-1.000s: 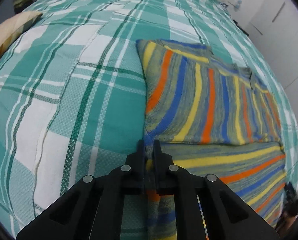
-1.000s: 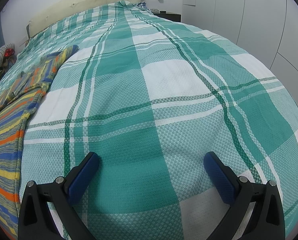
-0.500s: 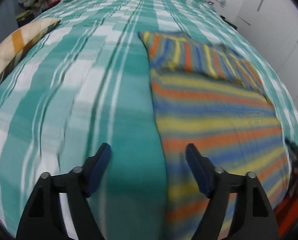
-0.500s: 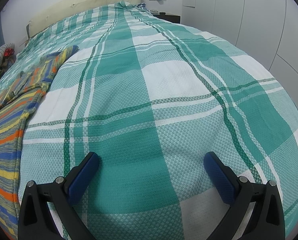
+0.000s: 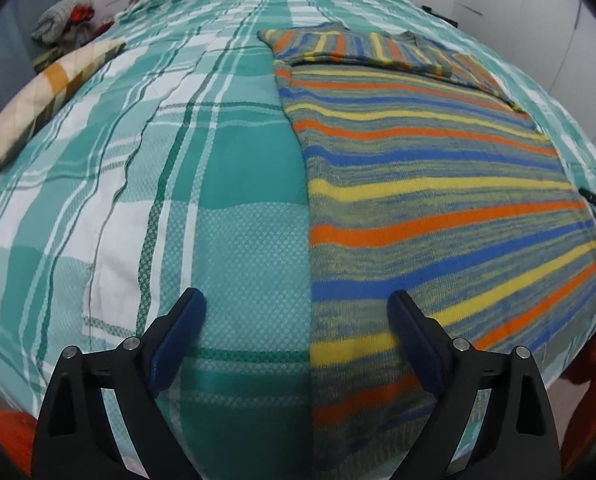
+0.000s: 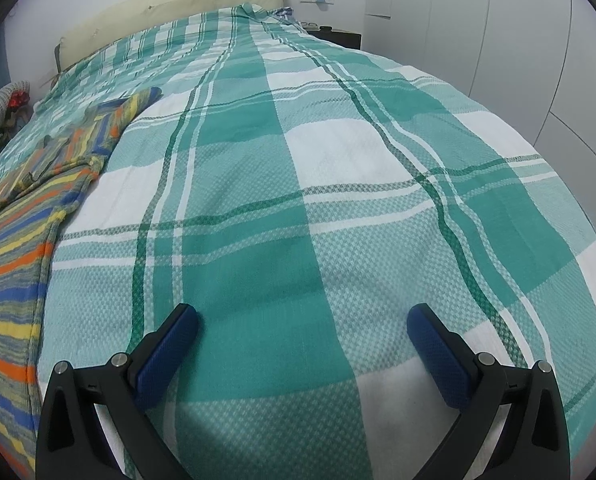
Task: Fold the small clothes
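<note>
A green-and-white plaid bedspread (image 5: 145, 184) carries a checked pillow (image 5: 45, 92), with what looks like bundled cloth (image 5: 61, 24) beyond.

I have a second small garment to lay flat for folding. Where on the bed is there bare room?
Bare bedspread lies between the striped sweater and the wardrobe side, and again between the sweater and the pillow. The sweater's own strip is taken.

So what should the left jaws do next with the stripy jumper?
Probably reach for the striped sweater's near left edge. The left gripper hangs above that edge, jaws opening and empty, and the sweater lies flat with only its far end folded over, so more folding looks needed.
</note>
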